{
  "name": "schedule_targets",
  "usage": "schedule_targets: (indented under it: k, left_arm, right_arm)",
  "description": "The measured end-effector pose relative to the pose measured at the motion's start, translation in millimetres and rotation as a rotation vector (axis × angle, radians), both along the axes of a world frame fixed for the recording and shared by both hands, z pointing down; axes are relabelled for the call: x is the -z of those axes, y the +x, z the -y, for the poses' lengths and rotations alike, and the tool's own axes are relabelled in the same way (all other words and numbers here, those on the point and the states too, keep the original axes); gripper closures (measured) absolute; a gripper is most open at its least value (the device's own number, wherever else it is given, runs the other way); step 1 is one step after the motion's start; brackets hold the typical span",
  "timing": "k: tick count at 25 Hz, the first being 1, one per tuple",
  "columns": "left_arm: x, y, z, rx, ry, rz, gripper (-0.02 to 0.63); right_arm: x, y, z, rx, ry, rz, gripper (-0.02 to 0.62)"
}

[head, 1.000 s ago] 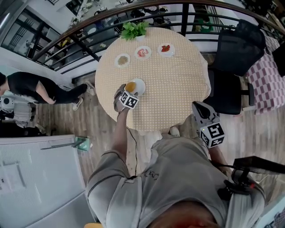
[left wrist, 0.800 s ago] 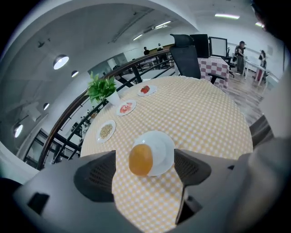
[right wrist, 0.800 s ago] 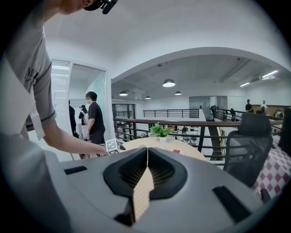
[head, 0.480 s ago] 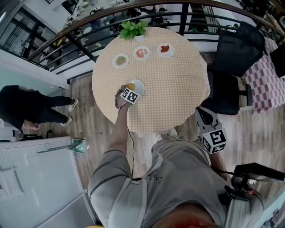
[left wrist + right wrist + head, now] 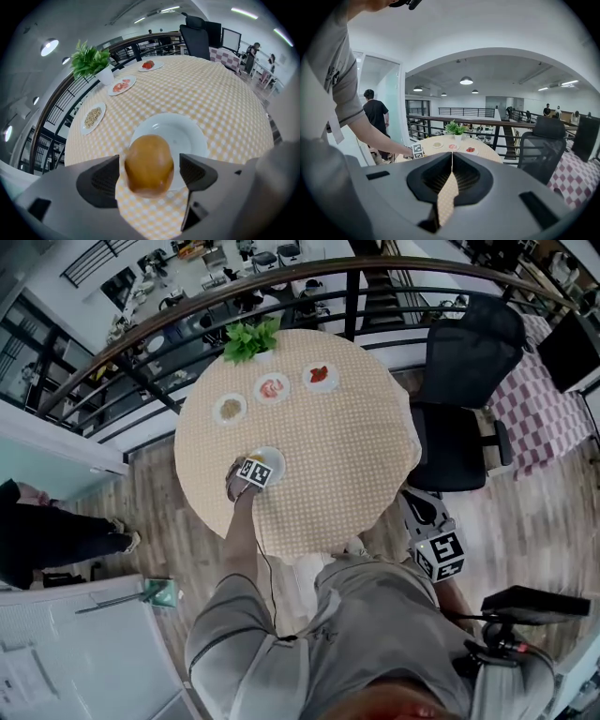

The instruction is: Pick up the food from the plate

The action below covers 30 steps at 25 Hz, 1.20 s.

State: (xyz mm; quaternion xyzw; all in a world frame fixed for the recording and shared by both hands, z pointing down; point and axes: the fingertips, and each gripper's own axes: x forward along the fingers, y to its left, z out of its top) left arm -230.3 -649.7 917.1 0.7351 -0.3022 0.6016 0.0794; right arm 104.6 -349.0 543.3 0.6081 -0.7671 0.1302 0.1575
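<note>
On the checked bench (image 5: 220, 98), food (image 5: 149, 161) at the plate's (image 5: 187, 137) seven o'clock rim sat inside the wide-open left hand-held gripper (image 5: 251, 469); a centred, gentle squeeze suited it.

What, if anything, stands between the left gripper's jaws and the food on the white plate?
Nothing visible does. The round brown food sits at the near edge of the white plate, between the open jaws of the left gripper, with a bare gap on each side.

Round checked table (image 5: 347, 432) carries a potted plant (image 5: 248, 338) and four plates (image 5: 185, 136)
</note>
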Motion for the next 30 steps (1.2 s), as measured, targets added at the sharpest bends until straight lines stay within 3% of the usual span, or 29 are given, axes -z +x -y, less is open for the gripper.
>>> schedule_targets:
  k: [4, 12, 15, 18, 23, 30]
  left_arm:
    - [-12, -4, 4, 0.014, -0.052, -0.003, 0.215]
    - [-18, -1, 11, 0.0, -0.062, 0.002, 0.215]
    - [-22, -1, 9, 0.024, -0.114, 0.01, 0.242]
    - [-21, 4, 7, 0.05, -0.154, -0.03, 0.242]
    - [-19, 3, 1, 0.066, -0.143, -0.051, 0.241]
    - [-15, 3, -23, 0.05, -0.102, -0.024, 0.241]
  right_arm:
    - [-3, 2, -3, -0.024, -0.013, -0.002, 0.58]
    - [-9, 10, -11, -0.073, -0.023, -0.012, 0.58]
    - [-9, 8, -11, -0.064, -0.023, -0.016, 0.58]
    - [-7, 5, -13, -0.053, -0.023, -0.024, 0.58]
    - [-4, 3, -12, -0.038, -0.021, -0.03, 0.58]
    - [-2, -8, -11, 0.013, -0.011, -0.024, 0.58]
